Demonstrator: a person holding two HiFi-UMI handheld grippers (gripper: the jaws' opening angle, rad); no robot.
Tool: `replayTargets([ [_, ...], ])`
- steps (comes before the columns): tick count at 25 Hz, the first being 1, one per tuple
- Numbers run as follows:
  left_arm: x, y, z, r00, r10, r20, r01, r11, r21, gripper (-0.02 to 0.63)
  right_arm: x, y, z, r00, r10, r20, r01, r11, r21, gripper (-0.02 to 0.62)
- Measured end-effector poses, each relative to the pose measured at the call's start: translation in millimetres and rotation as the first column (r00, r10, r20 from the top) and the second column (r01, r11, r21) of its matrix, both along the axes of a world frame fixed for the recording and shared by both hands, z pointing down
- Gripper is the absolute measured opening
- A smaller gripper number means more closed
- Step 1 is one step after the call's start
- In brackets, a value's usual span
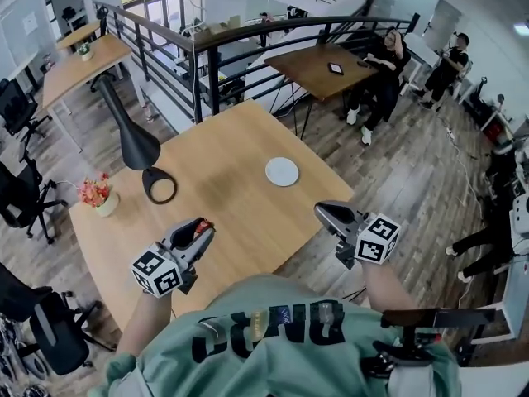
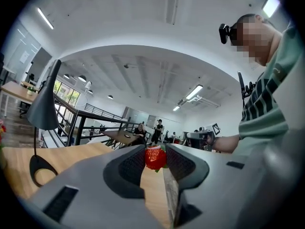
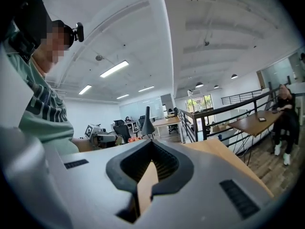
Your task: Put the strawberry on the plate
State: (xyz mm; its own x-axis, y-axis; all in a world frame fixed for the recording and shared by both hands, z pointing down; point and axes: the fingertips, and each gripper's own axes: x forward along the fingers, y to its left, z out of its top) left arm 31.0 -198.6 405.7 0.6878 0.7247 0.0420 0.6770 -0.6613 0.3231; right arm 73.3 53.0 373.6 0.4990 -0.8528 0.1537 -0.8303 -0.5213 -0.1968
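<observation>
A red strawberry [image 2: 154, 159] with green leaves is pinched between the dark ribbed pads of my left gripper [image 2: 155, 150]. In the head view that gripper [image 1: 202, 229] hovers over the near left part of the wooden table [image 1: 223, 213], the strawberry [image 1: 203, 225] showing red at its tips. The small white plate [image 1: 282, 171] lies empty on the table's far right part, well ahead and to the right of the strawberry. My right gripper [image 1: 324, 212] hangs over the table's near right edge, shut with nothing in it [image 3: 151, 146].
A black desk lamp [image 1: 131, 131] with a ring base [image 1: 159, 185] stands at the table's left. A pot of pink flowers [image 1: 99, 195] sits near the left edge. A black railing [image 1: 248, 35] runs behind the table. People sit at another table [image 1: 318, 66] farther back.
</observation>
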Motion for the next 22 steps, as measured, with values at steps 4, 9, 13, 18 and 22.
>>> replayTargets([
  [4, 19.4, 4.5, 1.4, 1.000, 0.006, 0.004, -0.006, 1.000, -0.014, 0.137, 14.9, 3.2, 2.9, 1.000, -0.001, 0.014, 0.001, 1.000, -0.019, 0.006],
  [9, 29.6, 31.5, 8.4, 0.998, -0.053, 0.026, 0.053, 0.999, 0.006, 0.137, 49.6, 28.4, 9.9, 0.998, -0.056, 0.030, 0.056, 0.998, -0.011, 0.006],
  [13, 49.8, 64.2, 17.1, 0.984, -0.175, 0.035, 0.173, 0.984, 0.051, 0.137, 92.7, 54.8, 21.9, 0.982, -0.189, -0.004, 0.189, 0.982, 0.010, 0.006],
  [18, 70.1, 132.7, 8.0, 0.949, -0.311, 0.060, 0.311, 0.950, -0.003, 0.137, 135.4, 110.1, 29.0, 0.952, -0.307, 0.001, 0.307, 0.952, 0.006, 0.006],
  [22, 85.5, 171.7, 4.8, 0.928, -0.360, 0.095, 0.363, 0.932, -0.014, 0.137, 168.2, 137.3, 36.2, 0.933, -0.360, 0.024, 0.360, 0.933, 0.016, 0.006],
])
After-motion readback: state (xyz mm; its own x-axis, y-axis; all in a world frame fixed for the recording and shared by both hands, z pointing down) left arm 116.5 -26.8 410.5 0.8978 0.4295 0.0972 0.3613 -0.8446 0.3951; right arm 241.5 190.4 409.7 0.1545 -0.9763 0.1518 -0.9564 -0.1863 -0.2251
